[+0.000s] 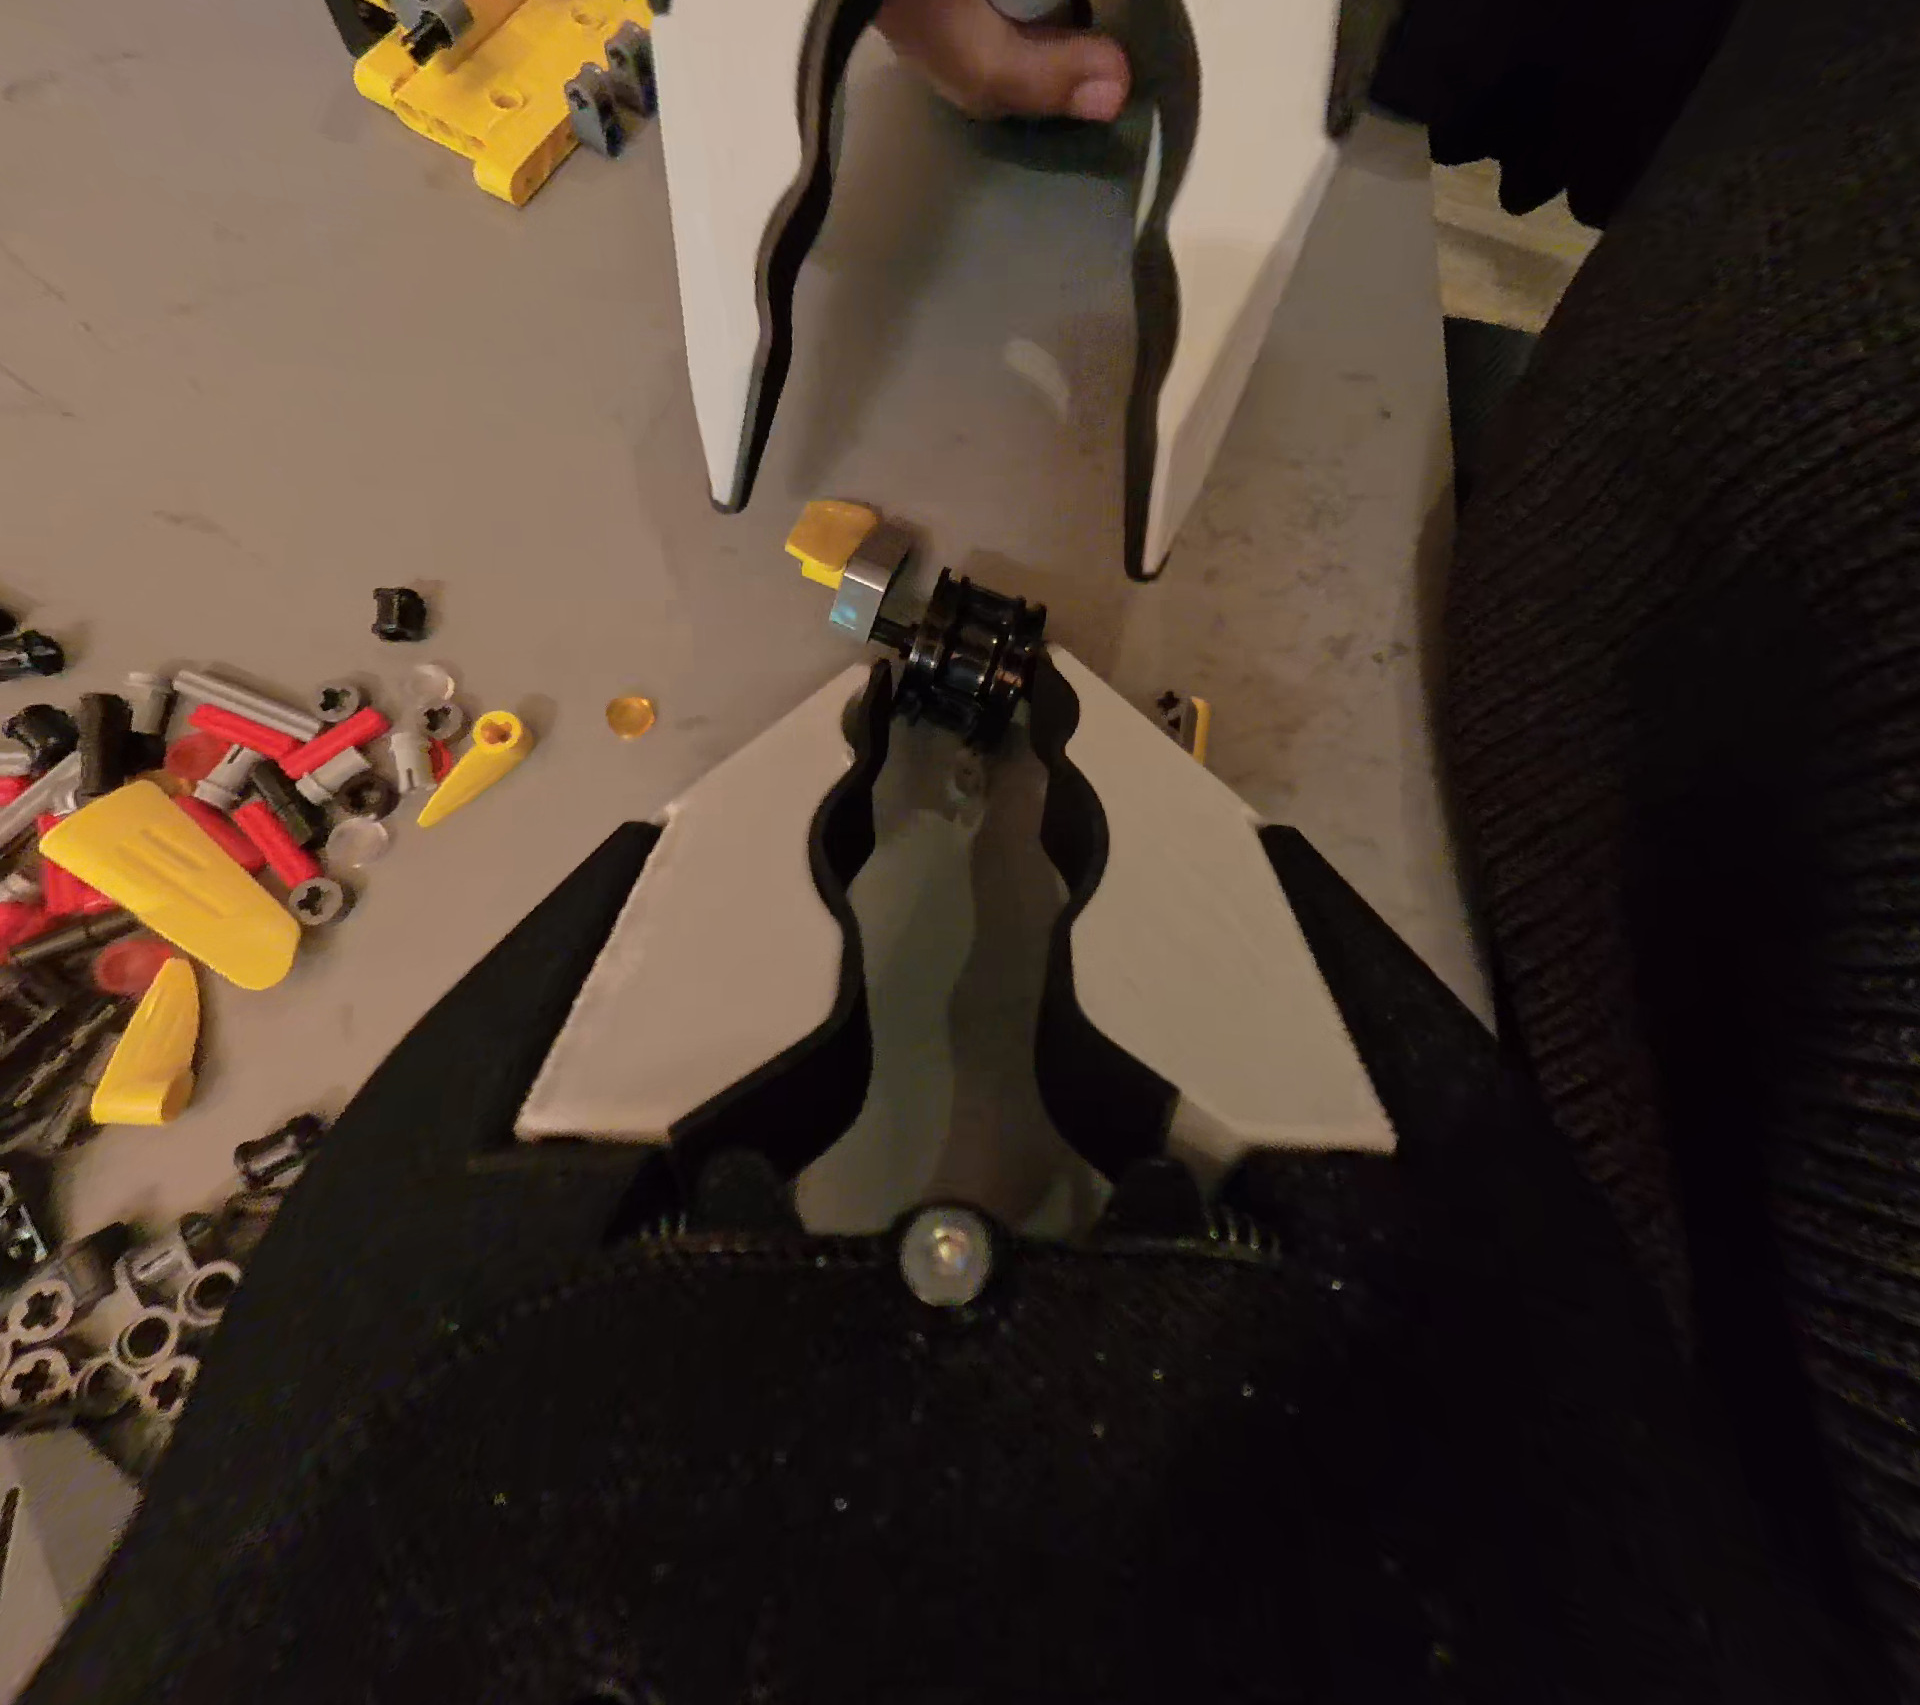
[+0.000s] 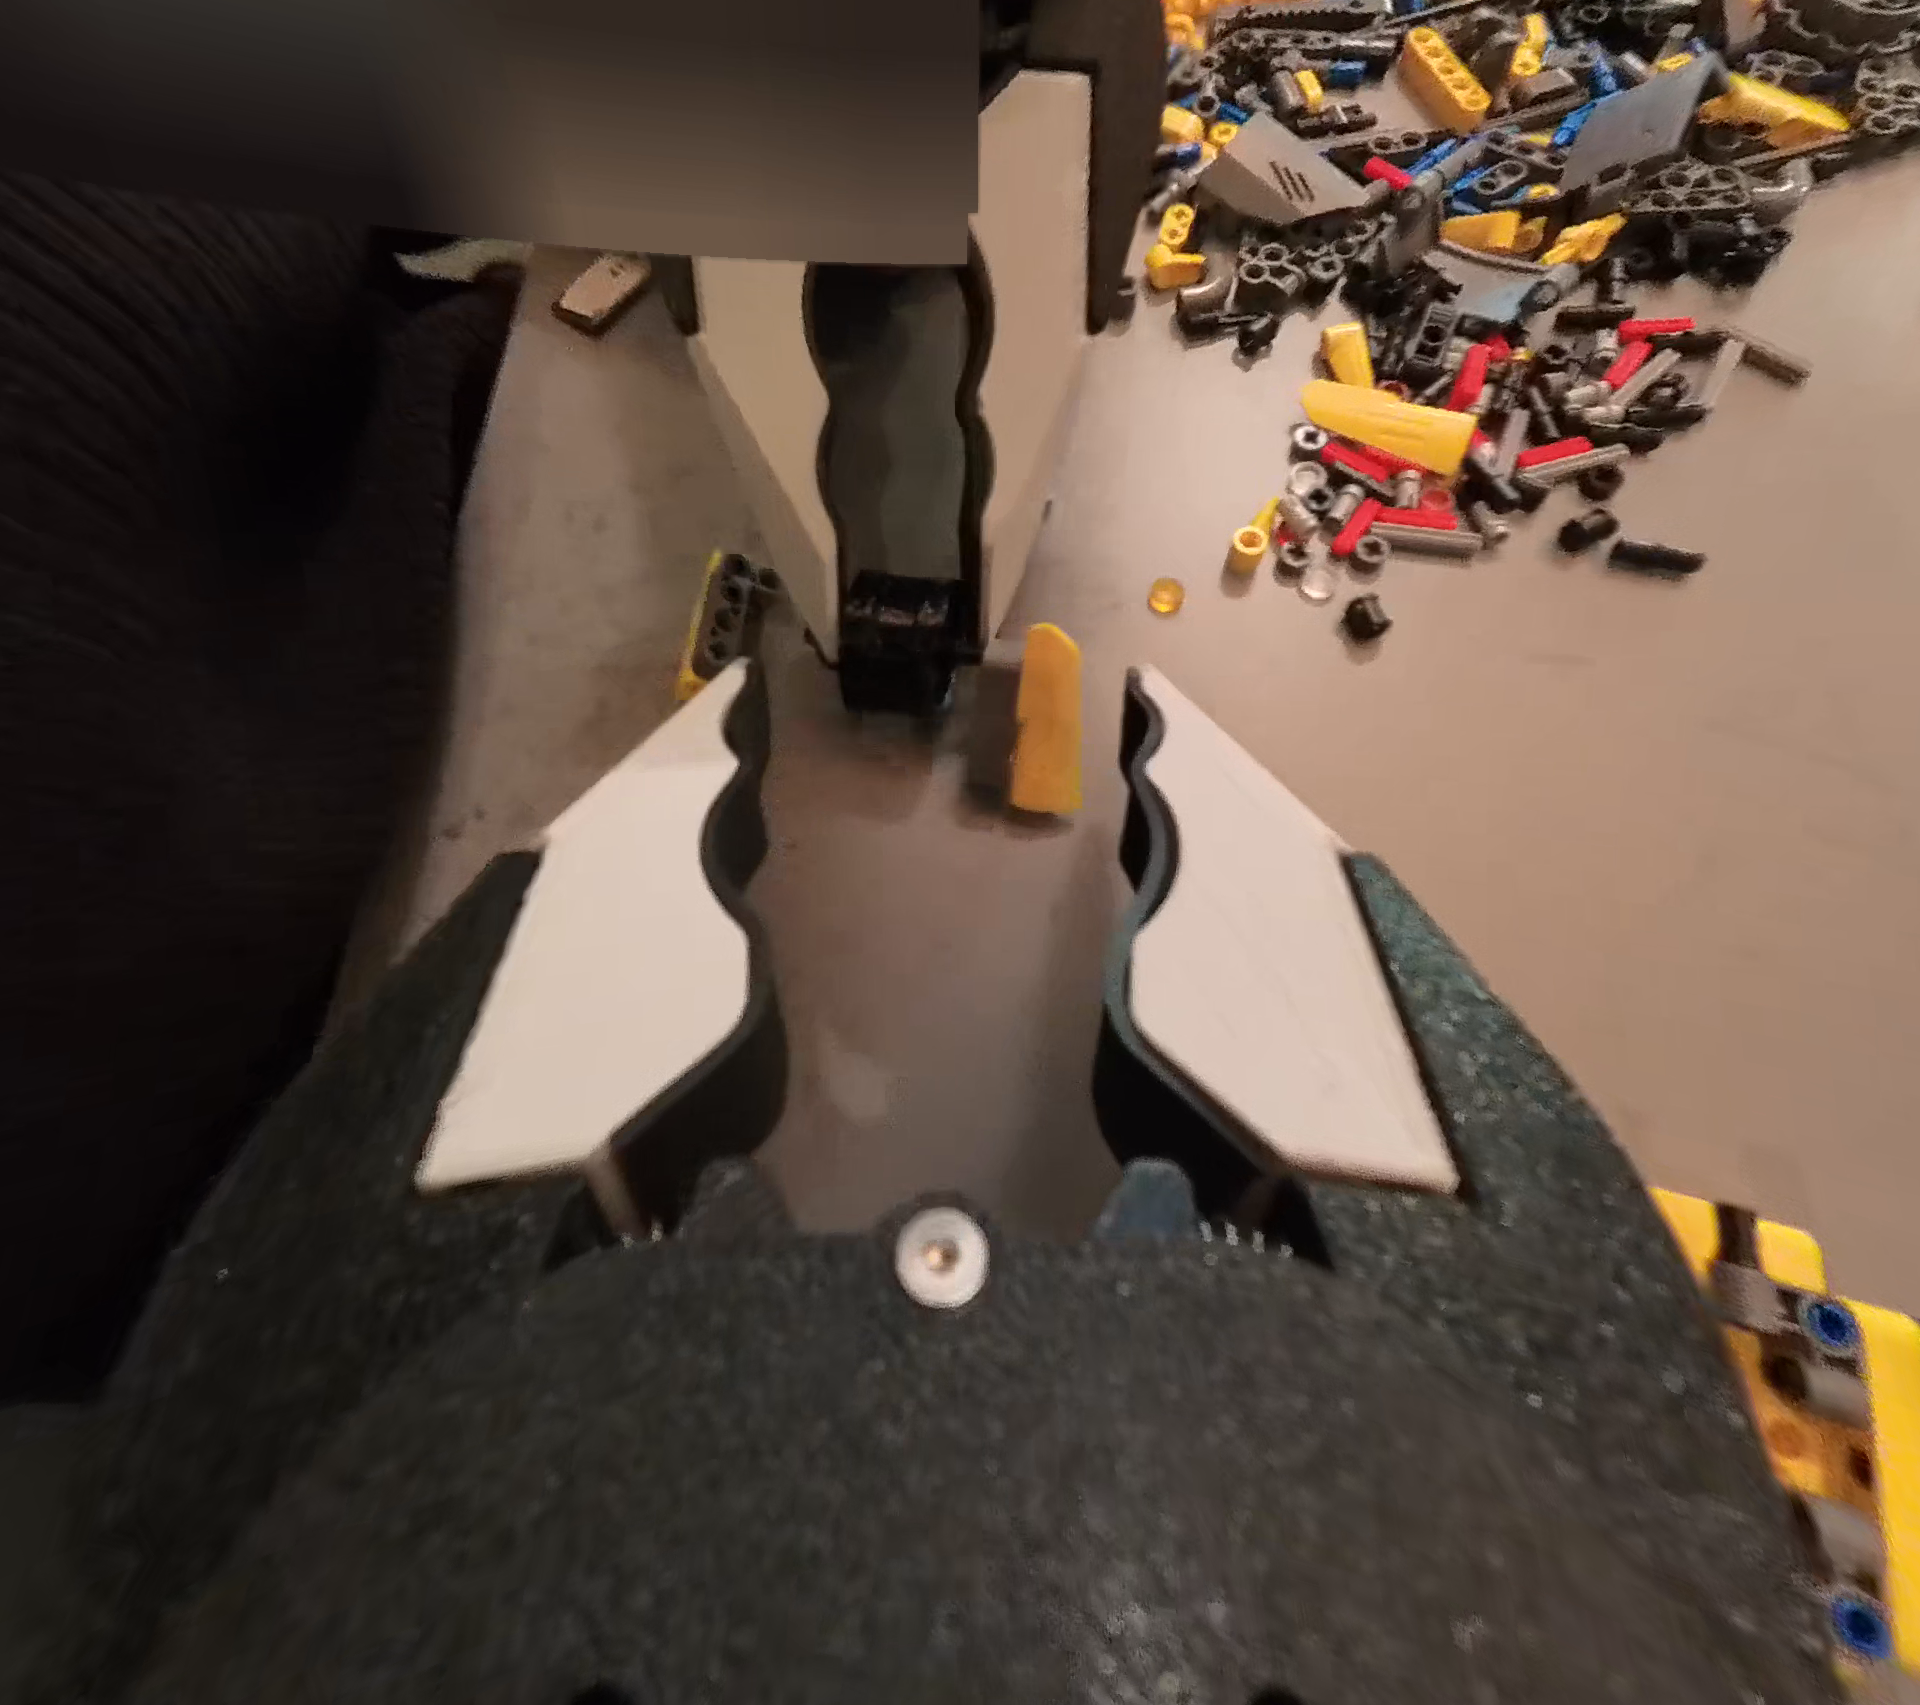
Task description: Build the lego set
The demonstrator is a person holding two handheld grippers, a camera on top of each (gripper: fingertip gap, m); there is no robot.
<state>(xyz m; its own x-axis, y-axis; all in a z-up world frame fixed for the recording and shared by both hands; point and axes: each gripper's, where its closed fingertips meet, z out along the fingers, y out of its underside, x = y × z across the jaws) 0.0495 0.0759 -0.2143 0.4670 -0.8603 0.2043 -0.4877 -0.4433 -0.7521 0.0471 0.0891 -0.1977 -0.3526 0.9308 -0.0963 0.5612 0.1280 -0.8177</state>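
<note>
1. Nearest the lens in the left wrist view, the left gripper [image 1: 961,668] has its jaws drawn in and clamped on a black wheel hub [image 1: 971,647] right at the fingertips.
2. From the hub a short dark axle runs away from the left gripper and slightly leftward, ending in a small grey block [image 1: 871,590] capped by a yellow curved piece [image 1: 828,535]. The long axis of this little assembly points toward the gap of the opposite gripper.
3. The right gripper [image 1: 940,538] faces the left one tip to tip, jaws wide apart and holding nothing. In the right wrist view, the yellow piece [image 2: 1047,720] sits just inside the right gripper's [image 2: 940,684] right-hand fingertip and the hub [image 2: 899,632] lies just beyond its tips, so the right gripper is the free one nearest the yellow end.
4. A small yellow and grey beam [image 2: 719,616] lies on the tabletop [image 1: 312,367] just beside the left gripper, toward the tabletop's near edge, where dark fabric [image 1: 1714,720] borders it.
5. Open tabletop lies on the other side, up to a tiny orange round stud [image 1: 630,714] and a loose heap of red, grey and yellow parts [image 1: 197,824]. A part-built yellow model [image 1: 488,45] stands well apart, beyond that heap.
</note>
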